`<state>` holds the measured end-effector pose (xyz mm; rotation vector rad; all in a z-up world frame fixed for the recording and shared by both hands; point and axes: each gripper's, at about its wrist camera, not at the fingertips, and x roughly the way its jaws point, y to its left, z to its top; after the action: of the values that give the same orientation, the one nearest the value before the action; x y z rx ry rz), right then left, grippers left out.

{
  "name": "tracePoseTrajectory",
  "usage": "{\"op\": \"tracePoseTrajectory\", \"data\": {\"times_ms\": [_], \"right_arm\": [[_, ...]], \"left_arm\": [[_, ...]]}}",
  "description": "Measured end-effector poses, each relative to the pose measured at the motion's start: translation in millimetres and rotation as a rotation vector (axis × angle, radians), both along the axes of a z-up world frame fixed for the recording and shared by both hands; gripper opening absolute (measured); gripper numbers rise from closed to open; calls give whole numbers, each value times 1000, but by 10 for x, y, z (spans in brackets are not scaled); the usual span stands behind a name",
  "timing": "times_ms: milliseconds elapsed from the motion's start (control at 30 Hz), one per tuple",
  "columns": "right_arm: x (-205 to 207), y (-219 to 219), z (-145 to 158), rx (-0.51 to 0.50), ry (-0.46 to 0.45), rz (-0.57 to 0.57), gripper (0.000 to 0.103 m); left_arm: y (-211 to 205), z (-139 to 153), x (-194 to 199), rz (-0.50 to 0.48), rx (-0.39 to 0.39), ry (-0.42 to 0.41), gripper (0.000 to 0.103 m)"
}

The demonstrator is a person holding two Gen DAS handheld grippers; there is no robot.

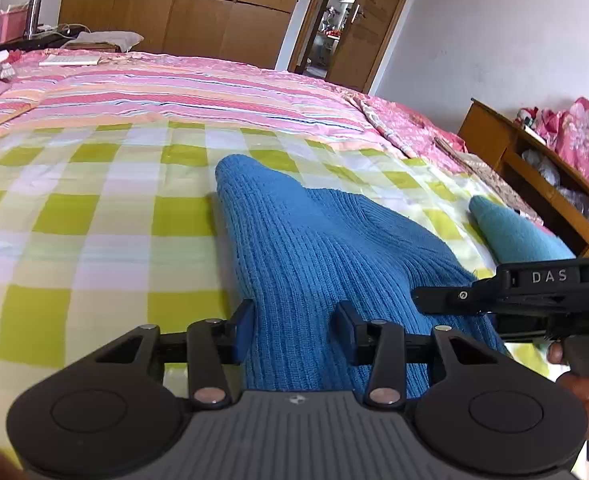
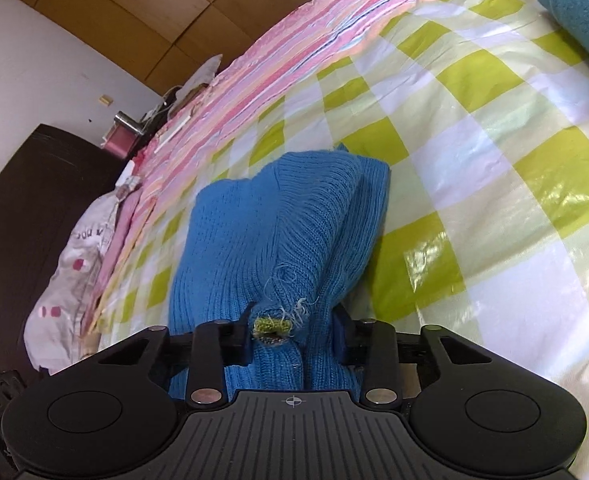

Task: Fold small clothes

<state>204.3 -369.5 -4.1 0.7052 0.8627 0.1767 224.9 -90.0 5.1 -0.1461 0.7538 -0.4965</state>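
Green tag (image 2: 272, 325) on blue knit (image 2: 278, 232)

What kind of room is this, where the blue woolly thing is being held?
Most likely a bedroom. A big bed with a green checked cover fills the view, a pillow lies at its head, and tall wooden wardrobes stand behind. Both grippers hold the blue knit over the bed.

A wide bed (image 1: 94, 208) fills the room, spread with a green-and-white checked sheet (image 1: 74, 240) and, farther back, a pink striped quilt (image 1: 198, 96). Behind it stands a wooden wardrobe (image 1: 182, 4) beside an open wooden door (image 1: 368, 20). White walls (image 1: 514, 32) catch soft daylight (no window in view). A wooden shelf unit (image 1: 534, 176) sits at the right.
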Motion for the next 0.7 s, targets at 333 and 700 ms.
{"op": "tracePoseTrajectory", "data": {"times_ms": [333,700], "right_arm": [[-547,217,111,-114,1,72,34],[-698,447,642,-416,-174,16,37]], "left_arm": [[75,87,-615,-64,86,-17,45],[-75,315,-585,14,222,-139,46]]}}
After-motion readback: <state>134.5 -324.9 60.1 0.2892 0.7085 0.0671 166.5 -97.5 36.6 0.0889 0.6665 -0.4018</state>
